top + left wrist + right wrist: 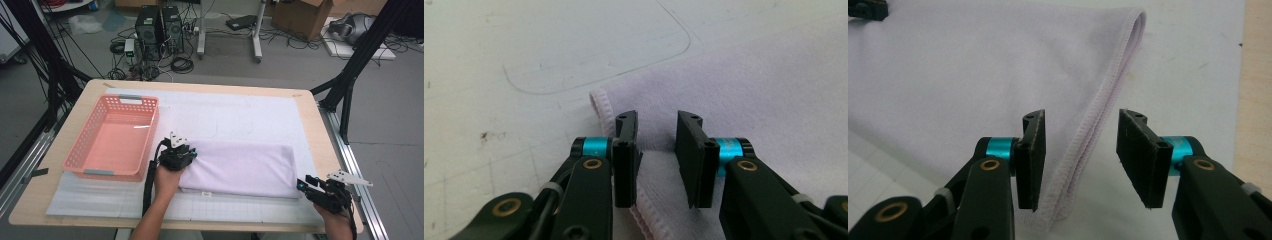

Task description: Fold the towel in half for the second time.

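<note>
Lilac towel (240, 167) lies folded on the desk (310, 130), left claw (656, 150) and right claw (1080, 155) both spread over its edges

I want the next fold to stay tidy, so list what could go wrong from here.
1. Both tools stand open, the left tool over the folded towel at its left end, the right tool astride the hemmed right edge; closing carelessly might pinch only the top layer and pull the fold apart.
2. The pink basket sits close beside the left tool; a sideways swing could knock it.
</note>
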`<state>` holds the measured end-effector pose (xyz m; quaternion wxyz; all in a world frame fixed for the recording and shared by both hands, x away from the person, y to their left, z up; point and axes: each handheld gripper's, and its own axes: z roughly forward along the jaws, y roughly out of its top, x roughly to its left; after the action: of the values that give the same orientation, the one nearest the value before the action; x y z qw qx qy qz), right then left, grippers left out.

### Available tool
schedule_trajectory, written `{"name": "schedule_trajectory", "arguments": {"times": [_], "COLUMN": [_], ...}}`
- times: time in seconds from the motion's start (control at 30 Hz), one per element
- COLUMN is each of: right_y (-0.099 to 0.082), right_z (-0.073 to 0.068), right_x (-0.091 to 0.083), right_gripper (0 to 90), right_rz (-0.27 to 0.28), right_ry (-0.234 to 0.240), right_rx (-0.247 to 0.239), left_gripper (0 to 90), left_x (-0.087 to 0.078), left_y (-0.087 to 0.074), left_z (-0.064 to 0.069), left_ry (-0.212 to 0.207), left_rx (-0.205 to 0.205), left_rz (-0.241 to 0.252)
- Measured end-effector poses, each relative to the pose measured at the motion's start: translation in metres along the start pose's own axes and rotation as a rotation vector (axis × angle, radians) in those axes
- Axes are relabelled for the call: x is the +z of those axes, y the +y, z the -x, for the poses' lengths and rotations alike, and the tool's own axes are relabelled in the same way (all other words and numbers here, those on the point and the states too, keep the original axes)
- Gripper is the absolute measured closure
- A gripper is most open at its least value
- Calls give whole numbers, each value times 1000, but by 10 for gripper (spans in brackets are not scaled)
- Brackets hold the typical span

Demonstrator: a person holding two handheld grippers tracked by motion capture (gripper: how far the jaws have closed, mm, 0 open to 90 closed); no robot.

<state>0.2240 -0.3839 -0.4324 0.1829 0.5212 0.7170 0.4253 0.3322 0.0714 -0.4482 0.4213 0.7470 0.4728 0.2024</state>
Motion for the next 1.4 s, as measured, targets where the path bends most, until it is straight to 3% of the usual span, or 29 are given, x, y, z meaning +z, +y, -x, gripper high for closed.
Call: {"name": "schedule_trajectory", "arguments": {"times": [0.1, 0.2, 0.3, 0.4, 0.5, 0.63, 0.7, 0.87, 0.97, 1.1, 1.4], "right_y": [1, 4, 6, 7, 4, 5, 6, 10, 11, 11, 12], "right_z": [1, 1, -4, -11, -11, -3, -2, 0, -2, -3, -3], "right_x": [-1, 0, 6, 18, 27, 19, 12, -3, -9, -14, -17], "right_gripper": [545, 585, 616, 653, 682, 663, 638, 458, 358, 287, 205], "right_rz": [15, 20, 12, -36, -110, -108, -75, 40, 77, 125, 145], "right_ry": [-9, -3, 15, 15, -64, -87, -70, -15, -5, -12, 3], "right_rx": [-14, -26, -74, -143, -213, -156, -142, -96, -106, -115, -123], "left_gripper": [670, 643, 609, 582, 553, 500, 476, 360, 266, 174, 196], "left_x": [-10, -21, -30, -37, -45, -57, -62, -76, -82, -89, -88], "left_y": [-5, -13, -22, -27, -30, -35, -38, -38, -38, -37, -38], "left_z": [2, 4, 4, 0, 0, 3, 3, 4, 7, 15, 13], "left_ry": [-11, -25, -22, -24, -47, -91, -119, -198, -230, -235, -216], "left_rx": [-10, 15, 20, -2, -10, -18, -29, -61, -64, -14, -8], "left_rz": [2, 9, -11, 13, 41, 86, 114, 183, 226, 262, 265]}}
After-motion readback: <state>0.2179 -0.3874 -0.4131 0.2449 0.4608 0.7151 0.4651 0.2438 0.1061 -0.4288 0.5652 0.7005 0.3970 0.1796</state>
